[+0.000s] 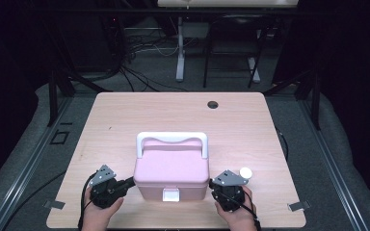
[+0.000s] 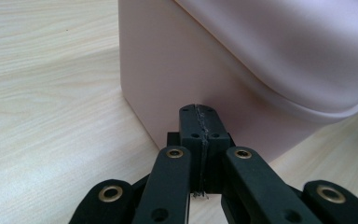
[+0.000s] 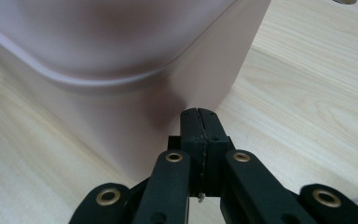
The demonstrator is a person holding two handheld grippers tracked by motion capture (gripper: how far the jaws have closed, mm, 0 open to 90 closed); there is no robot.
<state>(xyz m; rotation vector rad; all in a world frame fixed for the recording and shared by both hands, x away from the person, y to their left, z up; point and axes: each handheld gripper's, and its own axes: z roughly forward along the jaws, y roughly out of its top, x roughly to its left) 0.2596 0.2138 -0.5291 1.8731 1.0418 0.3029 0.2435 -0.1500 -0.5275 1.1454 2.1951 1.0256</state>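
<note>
A pink lidded box [image 1: 172, 173] with a white handle [image 1: 172, 138] and a white front latch [image 1: 170, 195] stands near the table's front edge. My left gripper [image 1: 130, 182] is shut, its tips against the box's left wall [image 2: 168, 70]. In the left gripper view the jaws [image 2: 200, 122] meet with nothing between them. My right gripper [image 1: 212, 184] is shut too, its tips at the box's right wall [image 3: 200, 65]. The right gripper view shows its closed tips [image 3: 200, 122] pressed at the box's lower corner.
A small white round cap [image 1: 245, 172] lies on the wooden table [image 1: 125, 120] just right of the right gripper. A dark cable hole [image 1: 212, 104] sits at the table's far side. Chair and desk legs stand on the floor beyond.
</note>
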